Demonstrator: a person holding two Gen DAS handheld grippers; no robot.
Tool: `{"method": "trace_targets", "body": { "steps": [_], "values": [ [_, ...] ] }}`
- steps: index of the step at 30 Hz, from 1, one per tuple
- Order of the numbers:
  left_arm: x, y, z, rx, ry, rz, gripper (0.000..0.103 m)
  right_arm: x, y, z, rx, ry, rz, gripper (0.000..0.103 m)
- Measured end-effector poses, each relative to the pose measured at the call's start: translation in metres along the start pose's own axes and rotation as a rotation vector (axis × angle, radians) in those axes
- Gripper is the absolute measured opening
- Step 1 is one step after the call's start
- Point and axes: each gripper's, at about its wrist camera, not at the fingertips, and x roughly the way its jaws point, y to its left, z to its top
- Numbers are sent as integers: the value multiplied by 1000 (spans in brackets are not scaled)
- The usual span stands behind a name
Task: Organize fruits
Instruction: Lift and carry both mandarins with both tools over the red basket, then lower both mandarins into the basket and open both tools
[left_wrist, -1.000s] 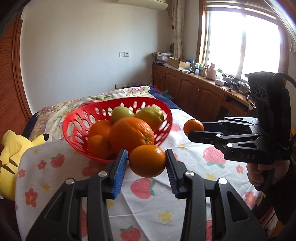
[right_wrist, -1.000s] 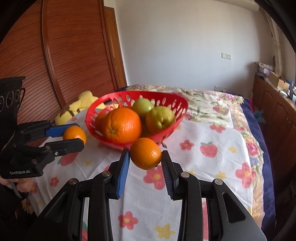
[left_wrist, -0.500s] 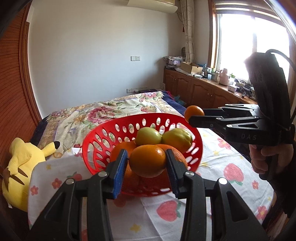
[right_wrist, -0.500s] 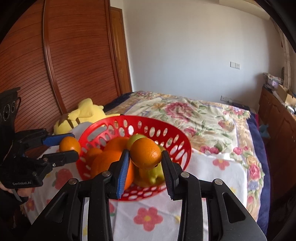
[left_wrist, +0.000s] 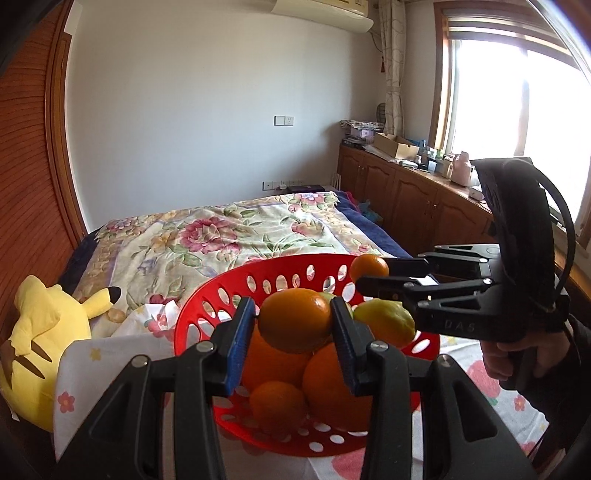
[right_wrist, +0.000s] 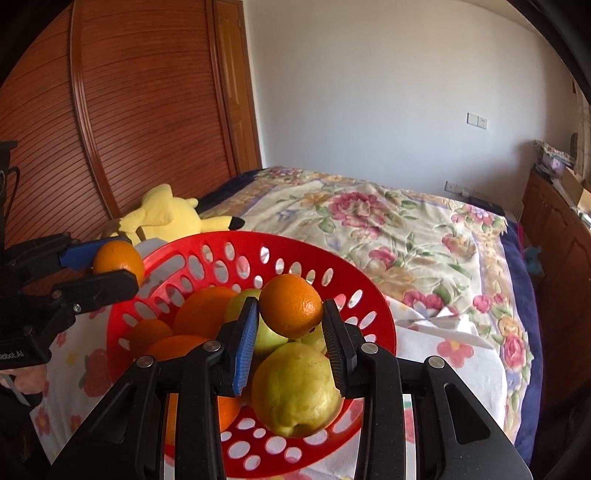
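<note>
A red perforated basket (left_wrist: 207, 306) (right_wrist: 354, 273) holds several oranges and yellow-green lemons. My left gripper (left_wrist: 293, 321) is shut on an orange (left_wrist: 295, 317) and holds it above the fruit in the basket. It also shows in the right wrist view (right_wrist: 110, 266), at the basket's left rim with its orange (right_wrist: 118, 260). My right gripper (right_wrist: 290, 314) is shut on a smaller orange (right_wrist: 291, 304) above the basket's fruit. It shows in the left wrist view (left_wrist: 373, 273) over the basket's right rim with that orange (left_wrist: 369, 267).
The basket sits on a white cloth with fruit and flower prints (right_wrist: 454, 354) over a table beside a bed with a floral quilt (left_wrist: 229, 229). A yellow plush toy (left_wrist: 40, 332) lies at the left. Wooden cabinets (left_wrist: 406, 199) line the right wall.
Both grippers have risen and moved forward with their oranges, from low in front of the basket to above the fruit inside it.
</note>
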Motion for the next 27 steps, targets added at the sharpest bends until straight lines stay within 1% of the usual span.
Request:
{"method": "trace_targets", "body": {
  "steps": [6,12,16,24,26,27],
  "values": [
    [22,6,0,-4,41,23,40,10,-2,4,-7,17,-30,35],
    [35,7,-5,-19,62,26,40,16,-7,1,28,16,-12,36],
    [40,7,-6,-13,71,35,41,17,-6,-1,34,15,-10,36],
    [46,9,-9,-16,82,43,41,5,-3,-8,38,-8,-20,37],
    [46,9,-9,-14,81,49,42,3,-1,-8,32,-17,-25,37],
    [45,9,-8,-14,75,52,45,2,0,-9,29,-20,-25,37]
  ]
}}
